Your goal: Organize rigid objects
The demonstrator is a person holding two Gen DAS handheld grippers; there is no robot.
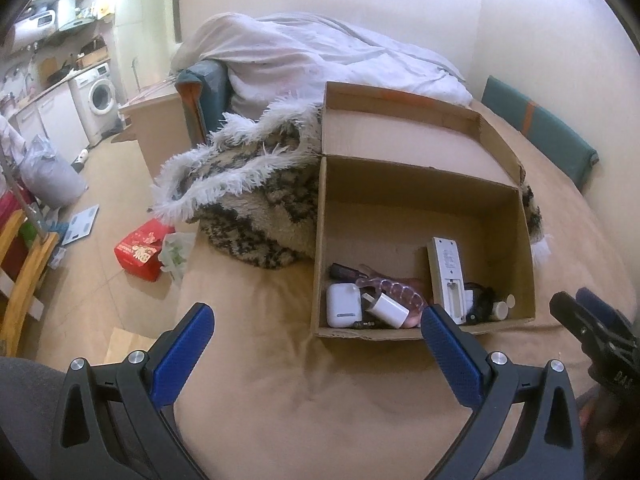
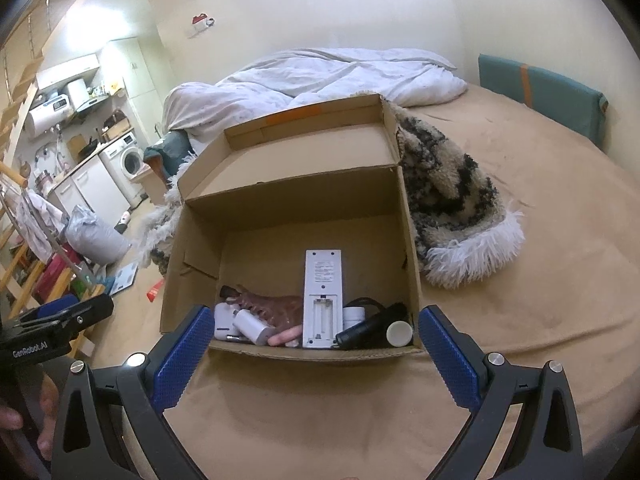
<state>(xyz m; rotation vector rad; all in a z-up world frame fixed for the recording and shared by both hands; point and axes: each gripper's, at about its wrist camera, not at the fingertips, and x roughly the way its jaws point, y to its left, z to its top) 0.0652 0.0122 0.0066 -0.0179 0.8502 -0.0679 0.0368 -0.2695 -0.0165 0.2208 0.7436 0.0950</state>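
An open cardboard box (image 1: pixel 424 188) (image 2: pixel 292 208) sits on the tan bed sheet. Along its near wall lie a white remote (image 1: pixel 447 276) (image 2: pixel 323 296) with its battery bay bare, a white earbud case (image 1: pixel 343 305) (image 2: pixel 224 318), a white charger plug (image 1: pixel 389 309) (image 2: pixel 253 326), a clear pink piece (image 1: pixel 396 290) (image 2: pixel 276 306), a black cylinder (image 2: pixel 374 324) and a white cap (image 2: pixel 399 333). My left gripper (image 1: pixel 318 322) stands open before the box's near left corner, holding nothing. My right gripper (image 2: pixel 314 326) is open too, its fingers astride the box's near wall. The right gripper also shows in the left wrist view (image 1: pixel 592 328).
A shaggy black-and-cream rug (image 1: pixel 256 196) (image 2: pixel 456 208) is bunched behind the box. A white duvet (image 1: pixel 320 60) (image 2: pixel 340 76) covers the far end of the bed. A teal cushion (image 1: pixel 540 128) (image 2: pixel 540 88) leans on the wall. A red box (image 1: pixel 140 250) lies on the floor, left.
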